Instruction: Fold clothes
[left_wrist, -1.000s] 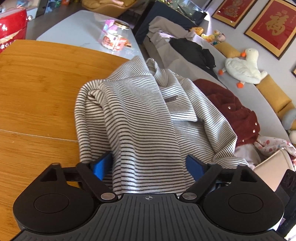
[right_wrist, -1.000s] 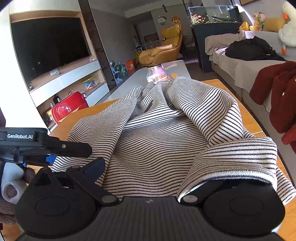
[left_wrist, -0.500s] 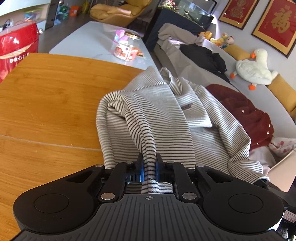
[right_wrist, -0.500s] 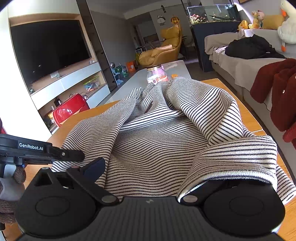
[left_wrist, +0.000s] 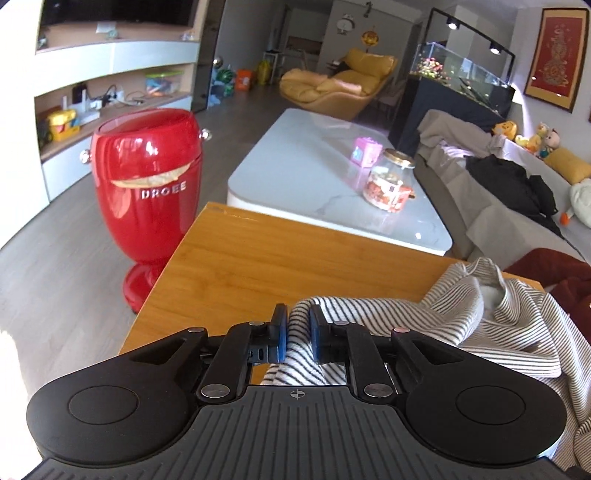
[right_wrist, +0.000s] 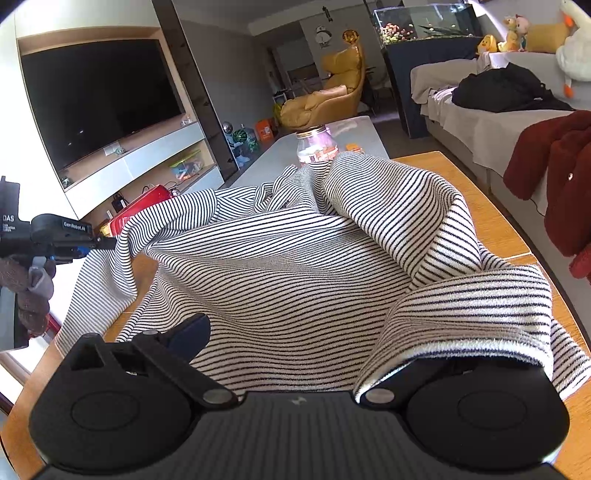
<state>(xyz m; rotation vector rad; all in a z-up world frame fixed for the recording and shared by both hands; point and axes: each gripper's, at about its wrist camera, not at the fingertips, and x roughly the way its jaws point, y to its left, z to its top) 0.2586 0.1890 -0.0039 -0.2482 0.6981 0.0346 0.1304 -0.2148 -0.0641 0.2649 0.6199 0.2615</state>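
Observation:
A black-and-white striped sweater (right_wrist: 295, 258) lies rumpled on the wooden table (left_wrist: 258, 258). My left gripper (left_wrist: 297, 332) is shut on a fold of the striped sweater (left_wrist: 424, 317) and holds it lifted; it also shows at the left in the right wrist view (right_wrist: 99, 242), pulling the cloth taut. My right gripper (right_wrist: 295, 343) is open, its jaws wide apart over the near hem. A sleeve end (right_wrist: 480, 325) drapes over its right finger and hides it.
A red stool (left_wrist: 147, 199) stands on the floor left of the table. A white coffee table (left_wrist: 314, 177) with a glass jar (left_wrist: 388, 181) lies beyond. A grey sofa (right_wrist: 480, 125) with a dark red coat (right_wrist: 546, 166) runs along the right.
My left gripper closed on a sweater fold, then lifted and swung left, pulling the cloth. The right gripper stayed open and nearly still.

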